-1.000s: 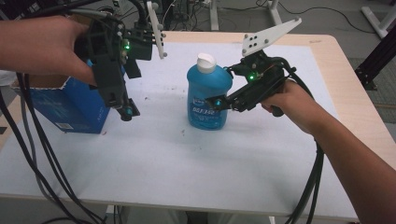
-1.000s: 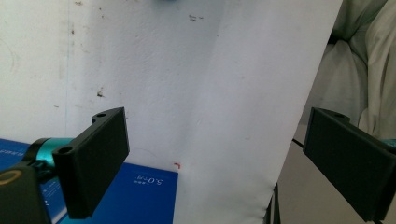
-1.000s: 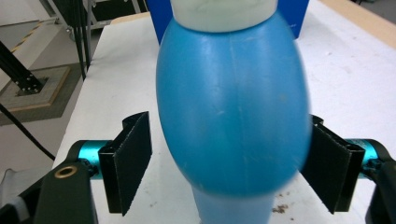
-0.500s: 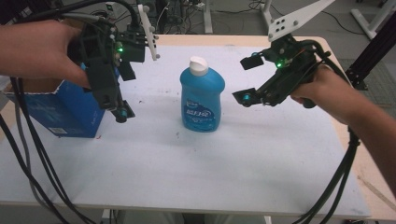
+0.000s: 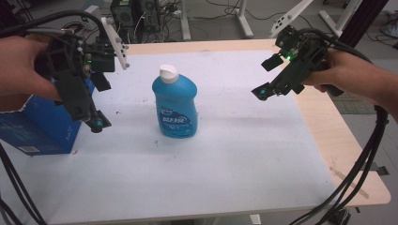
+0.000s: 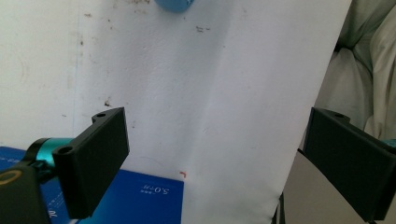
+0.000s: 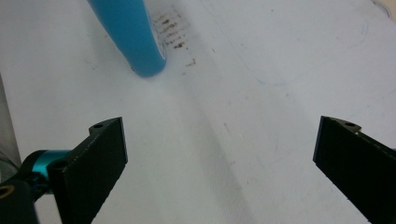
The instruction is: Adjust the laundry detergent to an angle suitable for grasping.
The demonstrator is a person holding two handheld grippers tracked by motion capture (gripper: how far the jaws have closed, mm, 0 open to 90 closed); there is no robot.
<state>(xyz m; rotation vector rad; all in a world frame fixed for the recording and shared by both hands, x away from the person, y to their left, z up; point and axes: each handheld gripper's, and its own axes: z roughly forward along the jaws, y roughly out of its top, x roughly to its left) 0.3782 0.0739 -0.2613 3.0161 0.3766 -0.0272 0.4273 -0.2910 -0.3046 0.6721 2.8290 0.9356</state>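
While the left gripper (image 5: 96, 123) hangs over the blue box (image 5: 40, 125) at the bench's (image 5: 234, 154) left edge, jaws spread wide and empty, the blue bottle (image 5: 174, 104) stands upright mid-bench — white cap on. Well to its right, the right gripper (image 5: 261, 92) hovers, its jaws having just been opening, nothing between them.

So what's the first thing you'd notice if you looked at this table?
The bright blue bottle with its white cap, standing upright alone in the middle of the white table. Next, two black hand-held grippers hang above it, both open: the left hand-held gripper over a blue box at the table's left edge, the right hand-held gripper off to the bottle's right.
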